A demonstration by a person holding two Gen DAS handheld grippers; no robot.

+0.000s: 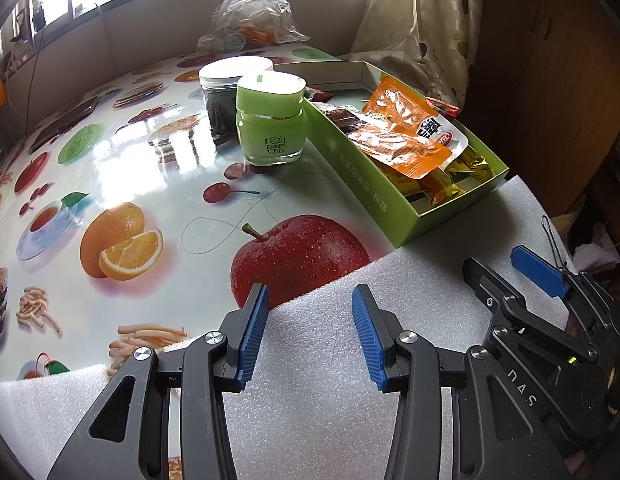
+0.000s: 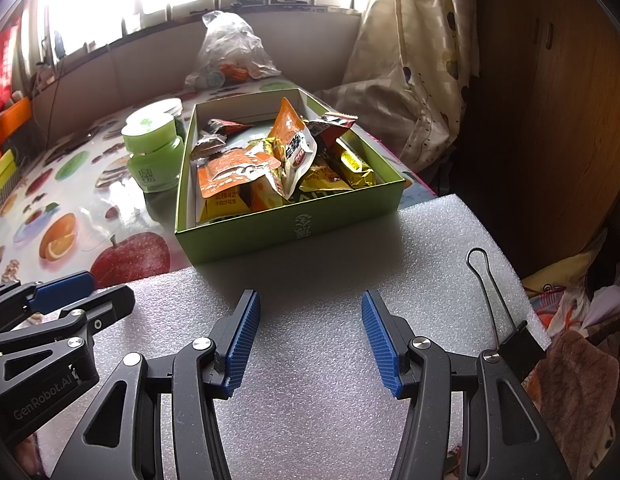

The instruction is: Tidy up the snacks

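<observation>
A table covered by a fruit-print cloth [image 1: 122, 184] is seen under a bright window, with a curtain [image 2: 422, 80] at the right and a dark wardrobe beyond it. A white foam sheet [image 2: 318, 320] is laid over the near end of the table; a binder clip [image 2: 506, 320] is fixed at its right edge.

The green box [image 2: 294, 228] is set on the cloth, its near end resting just onto the foam. Its long axis runs away from the grippers toward the window; in the left view it is seen angled, near end to the right. It is open-topped and filled at its near half with snack packets [image 2: 266, 168]: orange, gold and dark red ones, heaped and overlapping. One orange-and-white packet [image 2: 296, 148] is propped up on end, its orange corner pointing up. The far end of the box is seen bare.

A green jar [image 1: 270, 120] stands upright just beside the box's left wall; a dark jar [image 1: 220, 96] with a white lid stands behind it. A clear plastic bag [image 1: 250, 12] is seen at the far table edge.

The left gripper [image 1: 310, 332] is held low over the foam, fingers spread, nothing between them. The right gripper [image 2: 310, 340] is likewise spread and empty, aimed at the box's near wall.
</observation>
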